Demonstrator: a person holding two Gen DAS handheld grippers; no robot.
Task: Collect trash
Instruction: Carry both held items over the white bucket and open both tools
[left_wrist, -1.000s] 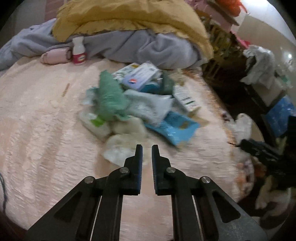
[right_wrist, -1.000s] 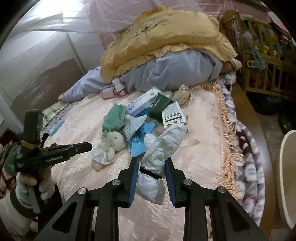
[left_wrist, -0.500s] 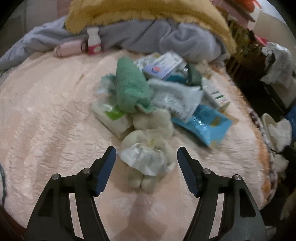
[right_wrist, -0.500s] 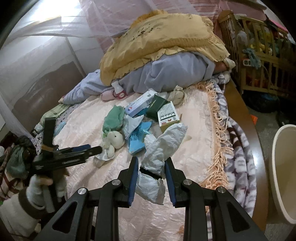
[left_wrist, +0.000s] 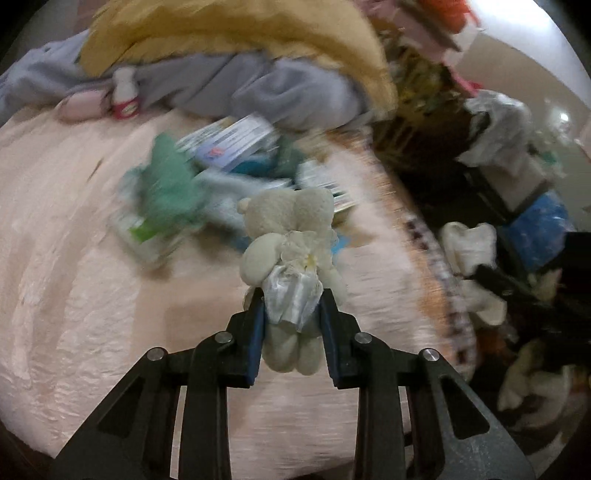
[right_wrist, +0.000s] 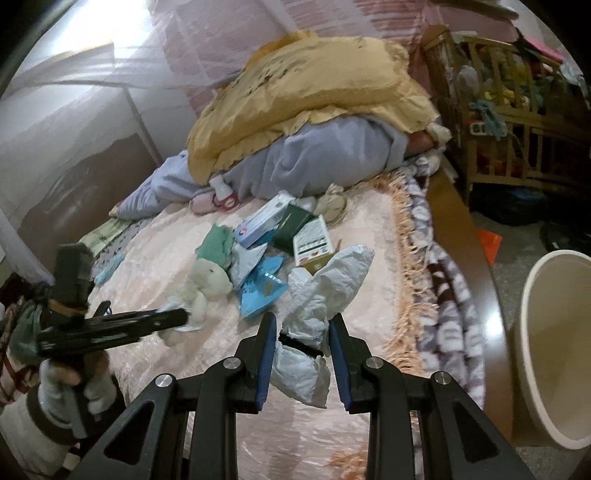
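While its jaws are closing, the left gripper (left_wrist: 291, 301) is pressed around a cream plush toy (left_wrist: 291, 236) above the pink bedspread (left_wrist: 74, 295) — a crumpled white bag (right_wrist: 325, 295) is clamped by the right gripper (right_wrist: 302, 328).

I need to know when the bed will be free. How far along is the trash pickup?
Early, it seems. Nothing shows as binned: the bin beside the bed shows only bare wall. In hand: the right gripper is shut on a crumpled white wrapper, and the left gripper, jaws closing, has a plush toy. Left: boxes, the blue packet and the green cloth on the bedspread.
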